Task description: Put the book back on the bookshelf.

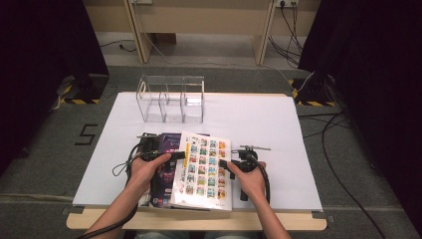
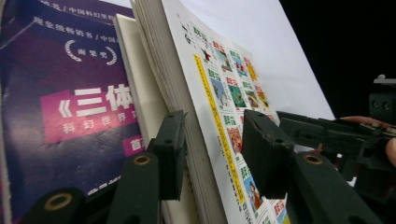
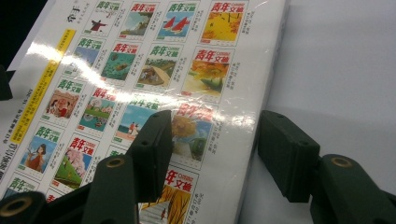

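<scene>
Magazine [image 1: 203, 169] lifted at its left edge between two pairs of tongs, on the white desk [image 1: 259, 124].

The left tongs [image 1: 175, 155] straddle the magazine's raised page edge; in the left gripper view one jaw sits against the pages underneath while the other stands just off the printed cover, so the grip looks loose, half wide. The right tongs [image 3: 212, 154] are spread across the opposite edge: one jaw over the glossy cover, the other out over the bare desk, not pressing. A purple book [image 2: 70, 102] lies beneath the magazine, touching it. A clear divided organiser [image 1: 171, 99] stands well apart, farther back on the desk.
</scene>
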